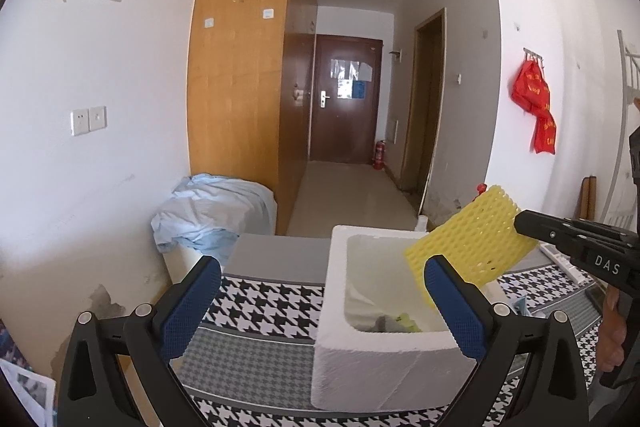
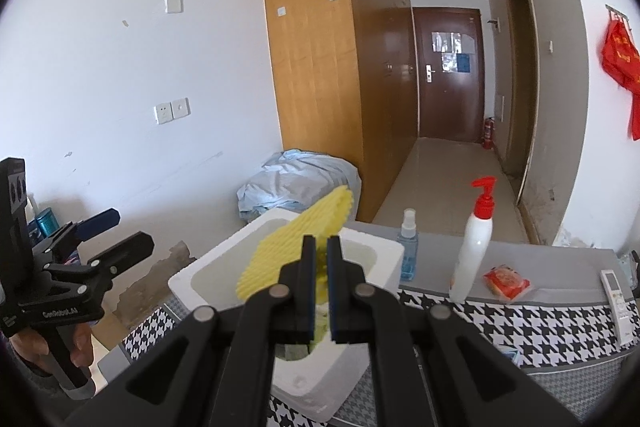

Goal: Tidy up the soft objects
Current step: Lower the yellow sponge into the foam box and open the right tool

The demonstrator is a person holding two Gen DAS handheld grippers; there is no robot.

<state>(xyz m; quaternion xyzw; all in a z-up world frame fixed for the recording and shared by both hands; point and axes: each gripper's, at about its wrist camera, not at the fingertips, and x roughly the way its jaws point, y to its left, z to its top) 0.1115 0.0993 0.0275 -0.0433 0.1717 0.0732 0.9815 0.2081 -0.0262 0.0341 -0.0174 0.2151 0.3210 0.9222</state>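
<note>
The right gripper [image 2: 319, 267] was clamped on the yellow foam net [image 1: 472, 239], held above the white foam box [image 1: 384, 355] (presumably for dropping in); the left gripper [image 1: 320, 307] stood open, empty.

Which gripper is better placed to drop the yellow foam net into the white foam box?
Right. The right gripper is shut on the yellow foam net, holding it over the white foam box. The left gripper is open and holds nothing.

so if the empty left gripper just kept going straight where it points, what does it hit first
Probably the white foam box just ahead of the open left gripper, likely its near left wall; depth is hard to judge.
</note>
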